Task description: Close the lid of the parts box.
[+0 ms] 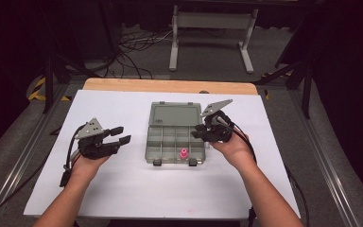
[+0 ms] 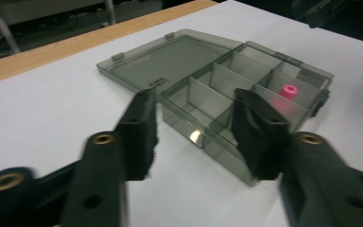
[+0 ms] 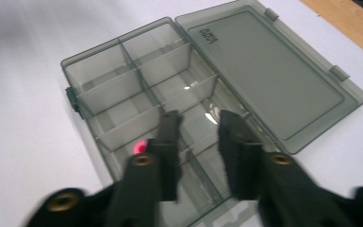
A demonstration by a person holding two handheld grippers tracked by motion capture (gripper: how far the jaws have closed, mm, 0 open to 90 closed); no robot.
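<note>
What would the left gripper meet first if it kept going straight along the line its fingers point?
Probably the near side wall of the open compartment box: the left gripper has its fingers apart, holding nothing, aimed at that edge. How high it sits is unclear, so it might pass just above the wall.

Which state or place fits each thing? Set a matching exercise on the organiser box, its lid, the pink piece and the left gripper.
Things:
1. box lid
2. pink piece
3. left gripper
4. wooden table edge

Descriptions:
A. empty, hovering left of the box
B. beyond the white sheet
C. folded back flat
D. standing in a front-row compartment

Pairs: 1-C, 2-D, 3-A, 4-B
</note>
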